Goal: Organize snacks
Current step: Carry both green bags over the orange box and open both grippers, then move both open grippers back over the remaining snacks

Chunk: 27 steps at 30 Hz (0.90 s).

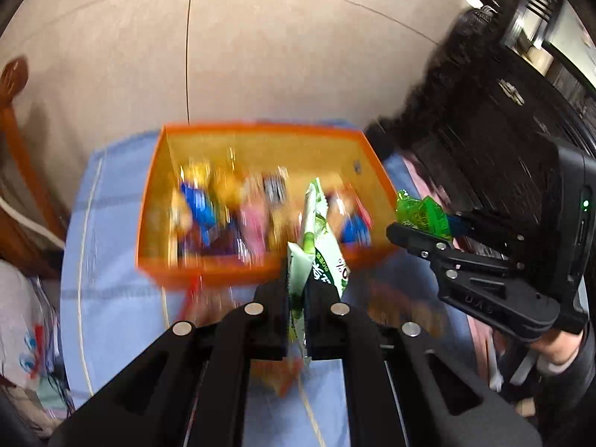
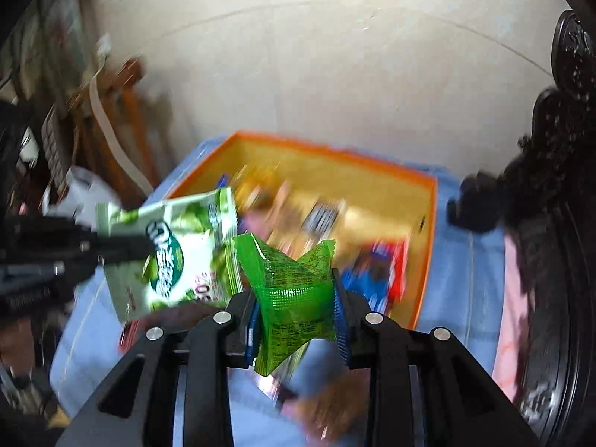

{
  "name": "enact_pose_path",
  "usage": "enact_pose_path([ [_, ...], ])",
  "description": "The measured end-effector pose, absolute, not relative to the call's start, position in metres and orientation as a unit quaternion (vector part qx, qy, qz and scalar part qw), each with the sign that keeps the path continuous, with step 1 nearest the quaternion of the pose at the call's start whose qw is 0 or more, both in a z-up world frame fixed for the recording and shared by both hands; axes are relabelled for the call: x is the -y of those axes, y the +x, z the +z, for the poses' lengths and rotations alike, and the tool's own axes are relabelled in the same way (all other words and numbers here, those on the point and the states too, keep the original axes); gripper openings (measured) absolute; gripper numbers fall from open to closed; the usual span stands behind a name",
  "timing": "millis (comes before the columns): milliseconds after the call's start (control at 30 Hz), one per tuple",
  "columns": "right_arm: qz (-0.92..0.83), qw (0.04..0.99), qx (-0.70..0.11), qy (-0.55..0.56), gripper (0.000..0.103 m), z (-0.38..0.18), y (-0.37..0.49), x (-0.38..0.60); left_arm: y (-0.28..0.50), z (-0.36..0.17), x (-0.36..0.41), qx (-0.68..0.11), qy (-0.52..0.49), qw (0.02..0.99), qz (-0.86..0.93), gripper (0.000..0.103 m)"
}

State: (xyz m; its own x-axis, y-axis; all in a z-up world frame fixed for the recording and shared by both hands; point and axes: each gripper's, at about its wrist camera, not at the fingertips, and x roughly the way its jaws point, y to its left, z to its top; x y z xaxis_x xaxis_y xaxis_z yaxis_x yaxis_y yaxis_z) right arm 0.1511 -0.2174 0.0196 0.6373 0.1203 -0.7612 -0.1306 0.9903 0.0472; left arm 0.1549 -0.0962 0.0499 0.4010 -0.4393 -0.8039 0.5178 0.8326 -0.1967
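1. While both packets hang over the orange box at frame centre, my left hand-held gripper pinches the pale green snack bag.
2. My right hand-held gripper clamps the bright green packet; I'd release low, inside the walls.

Both wrist views angled down, sharing orange box

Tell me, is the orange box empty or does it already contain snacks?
Not empty. The orange box already holds several snack packets, blue, pink and yellow ones, across its floor; blur hides how many.
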Motion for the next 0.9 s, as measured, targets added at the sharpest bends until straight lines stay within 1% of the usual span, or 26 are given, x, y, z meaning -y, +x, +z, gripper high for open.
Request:
enact_pose_path([
  [33, 0.062, 0.905, -0.421, 0.006, 0.034, 0.019, 0.169, 0.223, 0.172, 0.051, 0.105, -0.465, 0.037, 0.838, -0.282, 0.005],
  [67, 0.048, 0.906, -0.42, 0.023, 0.04, 0.016, 0.183, 0.231, 0.186, 0.051, 0.113, -0.467, 0.035, 0.84, -0.275, 0.007],
  [100, 0.037, 0.907, -0.417, 0.034, 0.047, 0.013, 0.191, 0.239, 0.198, 0.049, 0.12, -0.471, 0.035, 0.84, -0.267, 0.013],
  [133, 0.017, 0.906, -0.42, 0.049, 0.066, 0.01, 0.199, 0.247, 0.211, 0.047, 0.128, -0.471, 0.046, 0.847, -0.241, 0.023],
  [167, -0.008, 0.906, -0.419, 0.059, 0.073, 0.007, 0.202, 0.251, 0.216, 0.047, 0.13, -0.465, 0.058, 0.856, -0.219, 0.053],
  [200, -0.023, 0.911, -0.405, 0.077, 0.08, 0.007, 0.196, 0.258, 0.218, 0.049, 0.131, -0.45, 0.07, 0.869, -0.195, 0.079],
  [233, -0.015, 0.916, -0.391, 0.088, 0.083, 0.009, 0.188, 0.263, 0.215, 0.054, 0.129, -0.422, 0.076, 0.886, -0.178, 0.086],
  [267, -0.004, 0.919, -0.383, 0.094, 0.085, 0.006, 0.18, 0.265, 0.211, 0.056, 0.127, -0.403, 0.077, 0.894, -0.177, 0.088],
  [300, -0.003, 0.918, -0.387, 0.092, 0.085, 0.001, 0.175, 0.263, 0.208, 0.054, 0.126, -0.399, 0.081, 0.895, -0.183, 0.088],
  [433, 0.009, 0.906, -0.408, 0.113, 0.085, -0.021, 0.148, 0.273, 0.197, 0.036, 0.12, -0.428, 0.092, 0.879, -0.191, 0.088],
  [567, 0.01, 0.891, -0.434, 0.132, 0.092, -0.043, 0.114, 0.276, 0.171, 0.014, 0.106, -0.446, 0.117, 0.867, -0.186, 0.088],
  [667, 0.004, 0.881, -0.453, 0.133, 0.093, -0.056, 0.087, 0.273, 0.148, -0.005, 0.086, -0.474, 0.116, 0.855, -0.178, 0.088],
  [700, 0.005, 0.878, -0.459, 0.137, 0.094, -0.06, 0.08, 0.272, 0.142, -0.011, 0.079, -0.484, 0.111, 0.85, -0.175, 0.09],
  [767, 0.004, 0.866, -0.477, 0.152, 0.099, -0.072, 0.067, 0.27, 0.127, -0.028, 0.058, -0.514, 0.099, 0.837, -0.16, 0.092],
  [900, 0.02, 0.835, -0.525, 0.162, 0.099, -0.095, 0.048, 0.253, 0.108, -0.056, 0.023, -0.558, 0.073, 0.816, -0.132, 0.092],
])
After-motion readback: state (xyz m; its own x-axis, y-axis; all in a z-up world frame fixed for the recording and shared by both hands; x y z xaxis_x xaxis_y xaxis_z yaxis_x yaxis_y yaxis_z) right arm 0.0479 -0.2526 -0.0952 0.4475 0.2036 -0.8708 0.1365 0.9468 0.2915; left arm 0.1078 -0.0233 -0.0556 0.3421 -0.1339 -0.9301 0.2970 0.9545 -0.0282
